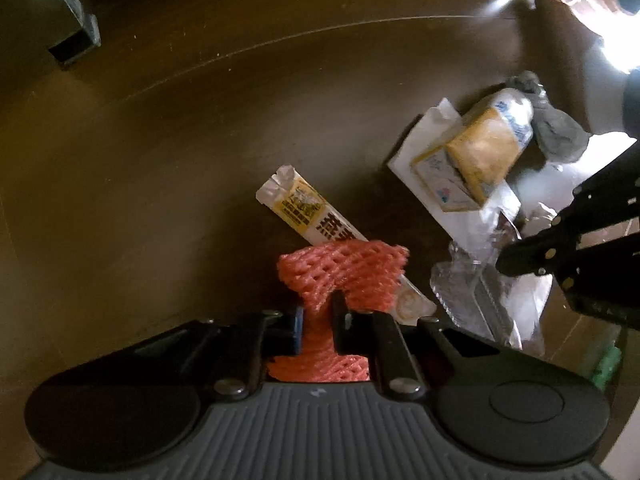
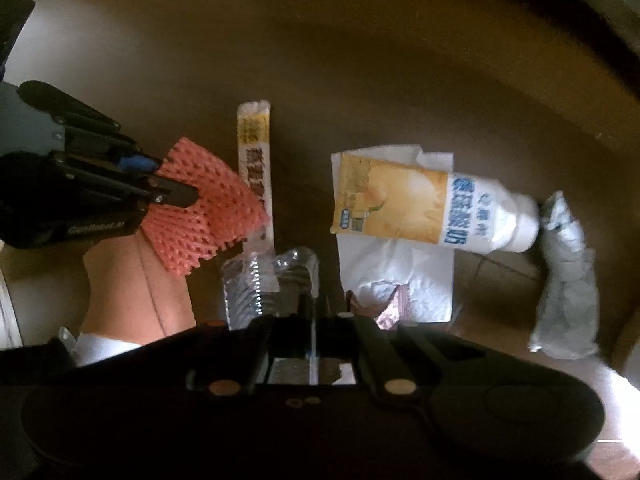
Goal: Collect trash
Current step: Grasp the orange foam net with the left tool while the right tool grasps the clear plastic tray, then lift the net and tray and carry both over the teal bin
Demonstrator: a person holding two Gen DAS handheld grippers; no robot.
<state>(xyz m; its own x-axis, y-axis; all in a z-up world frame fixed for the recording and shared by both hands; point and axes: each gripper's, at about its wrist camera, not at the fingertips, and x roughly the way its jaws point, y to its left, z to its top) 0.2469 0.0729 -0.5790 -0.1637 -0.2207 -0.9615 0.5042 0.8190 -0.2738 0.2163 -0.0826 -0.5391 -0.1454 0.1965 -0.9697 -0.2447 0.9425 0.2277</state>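
Note:
A red foam net [image 1: 344, 272] lies partly over a long white and yellow stick packet [image 1: 304, 208] on the dark brown table [image 1: 200, 120]. My left gripper [image 1: 318, 308] is shut on the net, its pads pinching the mesh; from the right wrist the same left gripper [image 2: 174, 180] bites into the net [image 2: 208, 212]. My right gripper [image 2: 306, 300] is shut on a crumpled clear plastic wrapper [image 2: 248, 280], which lies just right of the packet [image 2: 256, 160]. The left wrist view shows the right gripper [image 1: 506, 262] shut over that clear plastic [image 1: 468, 292].
A white and yellow drink bottle [image 2: 420, 208] lies on its side on white tissue paper [image 2: 400, 280]. A grey crumpled wad [image 2: 568, 272] sits by the bottle's cap. A small foil scrap [image 2: 390, 308] lies at the tissue's near edge. A person's leg [image 2: 136, 292] shows below the net.

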